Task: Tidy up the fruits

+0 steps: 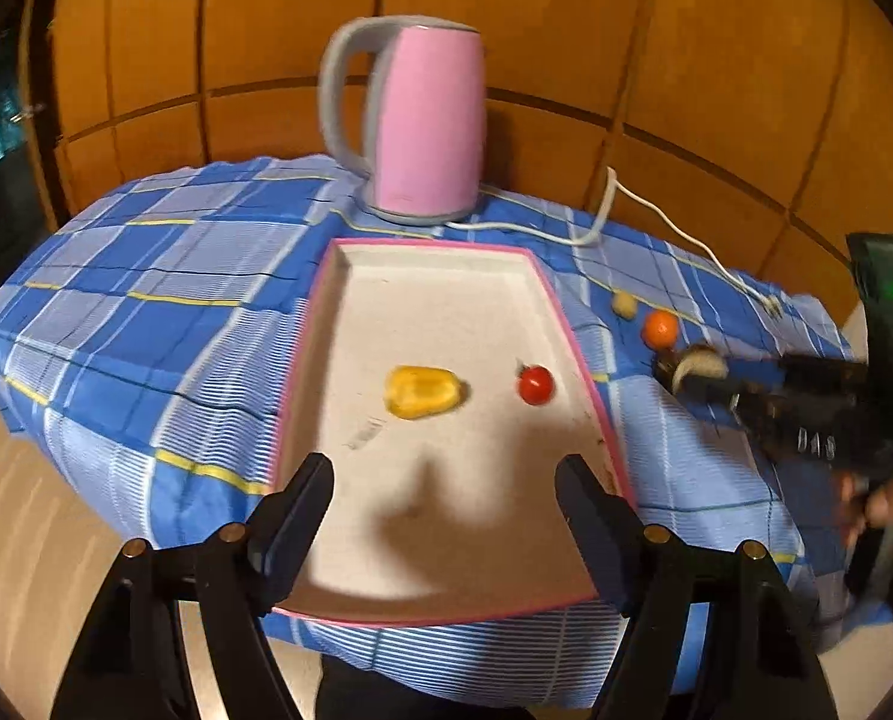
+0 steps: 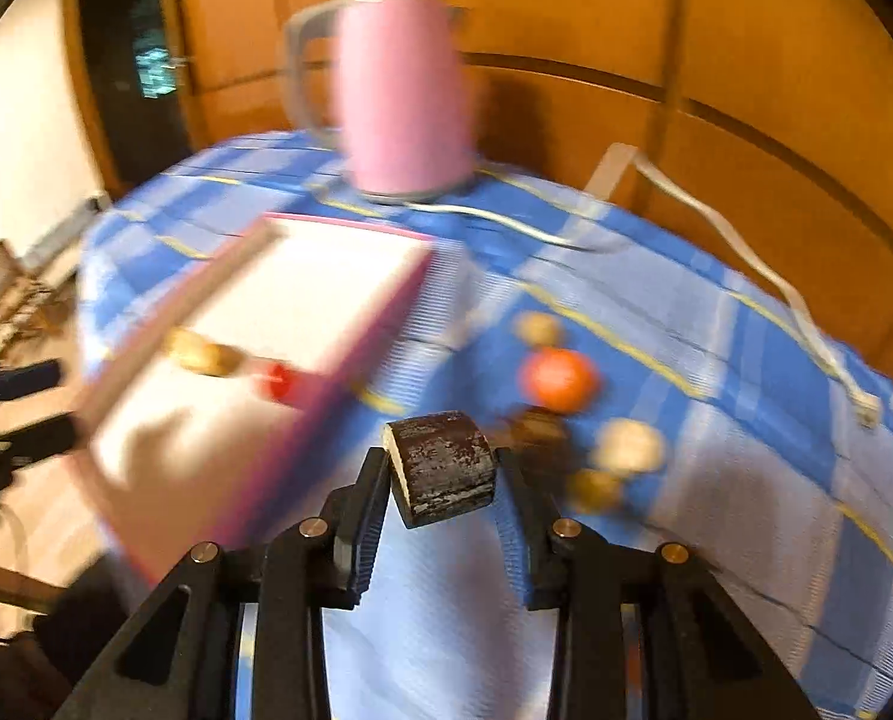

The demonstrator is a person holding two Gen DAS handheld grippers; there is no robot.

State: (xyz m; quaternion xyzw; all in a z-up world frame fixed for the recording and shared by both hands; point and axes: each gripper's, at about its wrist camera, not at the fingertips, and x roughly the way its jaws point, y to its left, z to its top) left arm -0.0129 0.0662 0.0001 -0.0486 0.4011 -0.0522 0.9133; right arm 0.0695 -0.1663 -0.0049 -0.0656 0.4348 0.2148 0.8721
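Observation:
A pink-rimmed white tray [image 1: 440, 300] lies on the blue checked tablecloth. In it are a yellow pepper [image 1: 423, 391] and a red tomato [image 1: 535, 384]. My left gripper [image 1: 444, 495] is open and empty above the tray's near end. My right gripper [image 2: 441, 474] is shut on a dark brown fruit piece [image 2: 443, 467] with a pale cut face, held above the cloth right of the tray [image 2: 302, 300]. It shows in the left wrist view [image 1: 695, 369] too. An orange [image 2: 557, 379] and several small tan fruits [image 2: 629, 444] lie on the cloth ahead.
A pink kettle [image 1: 422, 126] stands behind the tray, its white cord [image 1: 674, 228] trailing right across the cloth. Wooden panelling [image 1: 626, 30] backs the table. The table edge drops off left and front.

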